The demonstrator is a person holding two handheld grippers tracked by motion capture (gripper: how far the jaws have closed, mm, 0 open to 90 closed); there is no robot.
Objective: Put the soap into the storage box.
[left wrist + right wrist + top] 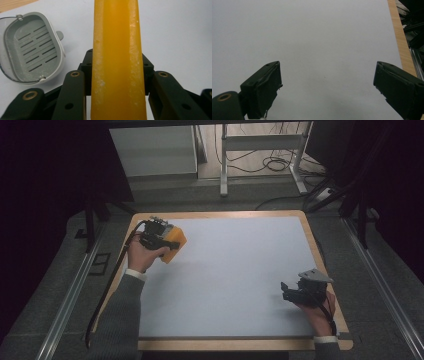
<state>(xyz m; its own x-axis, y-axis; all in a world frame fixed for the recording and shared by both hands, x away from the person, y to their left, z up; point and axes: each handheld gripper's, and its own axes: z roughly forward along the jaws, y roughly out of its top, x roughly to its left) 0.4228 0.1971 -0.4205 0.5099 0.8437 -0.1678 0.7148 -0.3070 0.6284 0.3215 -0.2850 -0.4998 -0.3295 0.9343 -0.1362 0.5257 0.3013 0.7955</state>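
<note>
Gripping one yellow bar [117, 60], left tool [159, 239].

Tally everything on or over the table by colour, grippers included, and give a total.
Orange: 1, the soap bar, clamped in the left gripper
Grey: 1, the slotted soap dish, empty, lying on the table
Black: 2, the left gripper and the right gripper, its fingers spread wide with nothing between them
Total: 4

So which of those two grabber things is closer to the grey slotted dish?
The left. The left gripper, clamped on a yellow block, is close beside the grey dish. The right gripper is open, far across the table.
</note>
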